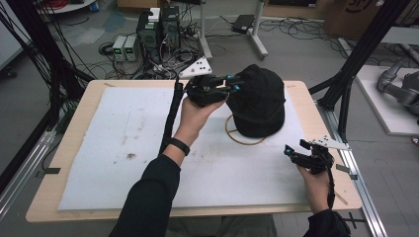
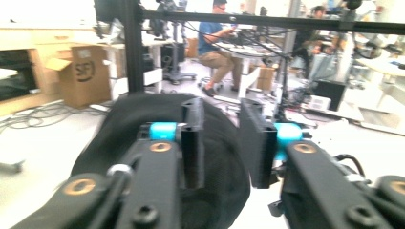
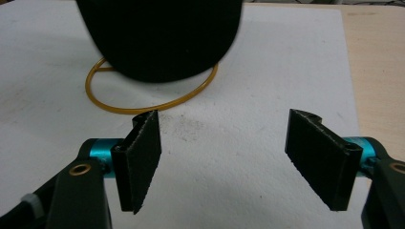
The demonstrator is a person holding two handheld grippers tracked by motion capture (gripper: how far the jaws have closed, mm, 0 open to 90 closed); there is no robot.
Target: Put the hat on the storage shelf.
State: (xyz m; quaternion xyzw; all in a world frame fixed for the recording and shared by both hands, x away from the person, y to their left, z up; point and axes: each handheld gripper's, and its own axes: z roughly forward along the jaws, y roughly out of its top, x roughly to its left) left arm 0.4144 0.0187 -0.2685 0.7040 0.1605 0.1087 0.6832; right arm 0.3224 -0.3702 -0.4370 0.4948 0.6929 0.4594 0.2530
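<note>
Black hat (image 1: 257,101) sits on a yellow wire stand (image 1: 243,140) at the far right part of the white pad (image 1: 123,148), which covers most of the wooden table (image 1: 316,128). The stand's base ring pokes out from under the hat on the near side; in the right gripper view the ring (image 3: 148,102) lies flat on the pad with the hat (image 3: 160,38) over it.

Left gripper (image 1: 232,84) is at the hat's left upper edge, tips right at the crown, held in the person's left hand (image 1: 195,116). In the left gripper view the jaws are slightly apart with a narrow gap, hat fabric (image 2: 143,129) showing behind and below them; nothing is pinched between the pads. Cannot tell if a pad brushes the fabric; view is blurred.

Right gripper (image 1: 299,150) is near the table's right edge, well apart from the hat, on the near side of it, held low over the pad. Its jaws are spread wide in the right gripper view (image 3: 222,160), nothing between them but bare pad.

Pad has dirty specks near its middle (image 1: 131,156). Floor behind the table holds cables and boxes (image 1: 158,34).
</note>
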